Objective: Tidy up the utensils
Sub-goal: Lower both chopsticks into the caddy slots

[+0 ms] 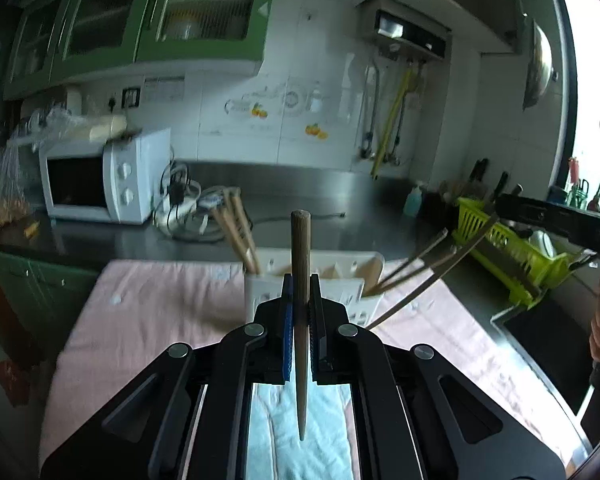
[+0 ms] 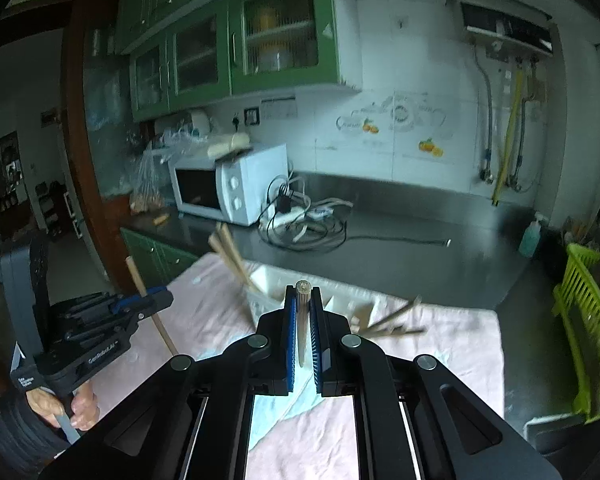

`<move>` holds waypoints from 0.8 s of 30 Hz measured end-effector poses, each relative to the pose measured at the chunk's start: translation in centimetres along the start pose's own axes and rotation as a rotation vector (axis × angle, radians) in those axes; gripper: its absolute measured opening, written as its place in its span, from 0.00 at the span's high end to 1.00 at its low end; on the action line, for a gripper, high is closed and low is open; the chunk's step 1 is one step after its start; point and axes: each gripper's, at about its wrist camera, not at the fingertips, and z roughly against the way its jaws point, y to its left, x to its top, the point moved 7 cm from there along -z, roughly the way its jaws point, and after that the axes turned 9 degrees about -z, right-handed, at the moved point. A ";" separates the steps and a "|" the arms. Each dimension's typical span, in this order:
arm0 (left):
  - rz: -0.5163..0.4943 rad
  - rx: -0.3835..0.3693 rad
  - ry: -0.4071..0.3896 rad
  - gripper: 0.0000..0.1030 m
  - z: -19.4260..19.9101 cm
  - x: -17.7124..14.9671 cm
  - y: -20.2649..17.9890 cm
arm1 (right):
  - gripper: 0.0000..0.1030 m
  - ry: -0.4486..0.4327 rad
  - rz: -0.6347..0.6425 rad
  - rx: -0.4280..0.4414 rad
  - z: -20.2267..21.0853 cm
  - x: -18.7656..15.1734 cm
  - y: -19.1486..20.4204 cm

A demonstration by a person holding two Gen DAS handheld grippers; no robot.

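leftmost, the white microwave (image 1: 100, 178) sits on the dark counter (image 1: 320, 196). next, the left gripper (image 1: 300, 304) is clamped on a wooden chopstick (image 1: 300, 264), upright above the pink cloth (image 1: 160, 308). beyond it the white utensil holder (image 1: 352, 280) carries more chopsticks (image 1: 236, 232). rightward, the right gripper (image 2: 302, 320) pinches another chopstick (image 2: 302, 312) near that holder.

White lettering on left tongs (image 2: 156, 302) body, too blurred to read; nothing else legible.
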 end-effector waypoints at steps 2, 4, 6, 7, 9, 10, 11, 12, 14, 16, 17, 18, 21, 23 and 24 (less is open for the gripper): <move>-0.006 -0.005 -0.019 0.95 0.2 1.4 -0.2 | 0.94 -0.015 0.005 -0.008 0.5 1.3 -0.3; -0.012 0.001 -0.041 0.95 0.3 3.0 -0.4 | 0.94 -0.029 0.007 -0.022 0.9 2.6 -0.7; -0.018 0.005 -0.082 0.95 0.5 5.2 -0.5 | 0.94 -0.037 0.007 -0.033 1.0 3.6 -1.1; -0.031 0.018 -0.105 0.95 0.7 6.3 -0.7 | 0.94 -0.044 0.009 -0.041 0.9 4.2 -1.3; -0.048 0.037 -0.147 0.95 0.8 8.5 -0.9 | 0.94 -0.051 0.010 -0.047 0.7 4.9 -1.5; -0.051 0.043 -0.162 0.95 0.8 9.4 -1.0 | 0.94 -0.053 0.011 -0.049 0.5 5.1 -1.6; -0.060 0.058 -0.181 0.95 0.6 10.4 -1.0 | 0.94 -0.051 0.013 -0.052 0.1 5.3 -1.7; -0.064 0.067 -0.200 0.95 0.3 11.3 -0.9 | 0.94 -0.049 0.015 -0.053 -0.3 5.5 -1.9; -0.051 0.063 -0.216 0.95 -0.7 12.5 -0.7 | 0.94 -0.043 0.020 -0.053 -1.2 5.5 -2.0; -0.063 0.097 -0.227 0.95 -2.0 13.5 -0.5 | 0.94 -0.036 0.025 -0.055 -1.9 5.5 -2.2; -0.063 0.100 -0.227 0.95 -2.5 13.8 -0.4 | 0.94 -0.032 0.029 -0.055 -2.3 5.4 -2.3; -0.061 0.104 -0.223 0.95 -3.2 13.9 -0.2 | 0.94 -0.027 0.031 -0.055 -2.8 5.3 -2.5; -0.075 0.149 -0.211 0.95 -5.9 13.8 0.4 | 0.94 -0.016 0.042 -0.063 -4.0 4.8 -2.9; -0.064 0.151 -0.191 0.95 -7.5 13.5 0.8 | 0.94 -0.002 0.037 -0.059 -4.8 4.4 -3.2; -0.054 0.155 -0.181 0.95 -8.3 13.2 1.0 | 0.94 0.004 0.031 -0.055 -5.2 4.3 -3.4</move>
